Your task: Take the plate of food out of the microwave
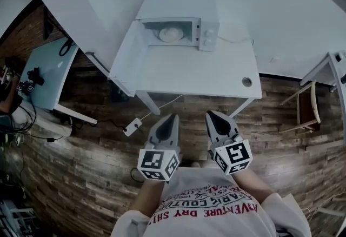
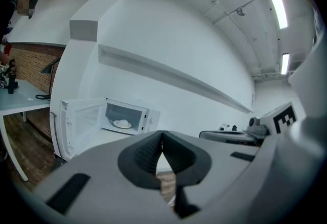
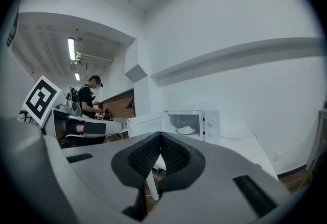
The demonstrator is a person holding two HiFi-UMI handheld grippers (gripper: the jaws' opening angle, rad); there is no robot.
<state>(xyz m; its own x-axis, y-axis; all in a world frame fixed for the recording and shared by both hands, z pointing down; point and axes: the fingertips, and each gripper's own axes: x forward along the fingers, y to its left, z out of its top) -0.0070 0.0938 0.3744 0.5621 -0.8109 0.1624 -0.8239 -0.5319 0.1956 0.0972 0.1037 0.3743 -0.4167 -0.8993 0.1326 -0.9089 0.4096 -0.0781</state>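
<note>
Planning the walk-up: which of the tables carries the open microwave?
The white table straight ahead, with the microwave at its back edge. The pale blue table at the left has no microwave on it.

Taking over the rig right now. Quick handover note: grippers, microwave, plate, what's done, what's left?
Left hand-held gripper: shut, empty, held near the body, short of the table.
Right hand-held gripper: shut, empty, beside the left one.
Microwave: at the back of the table, door swung open to the left.
Plate of food: inside the microwave, untouched.
Done: the door is open.
Left: step in, open the jaws, grip the plate, bring it out.
</note>
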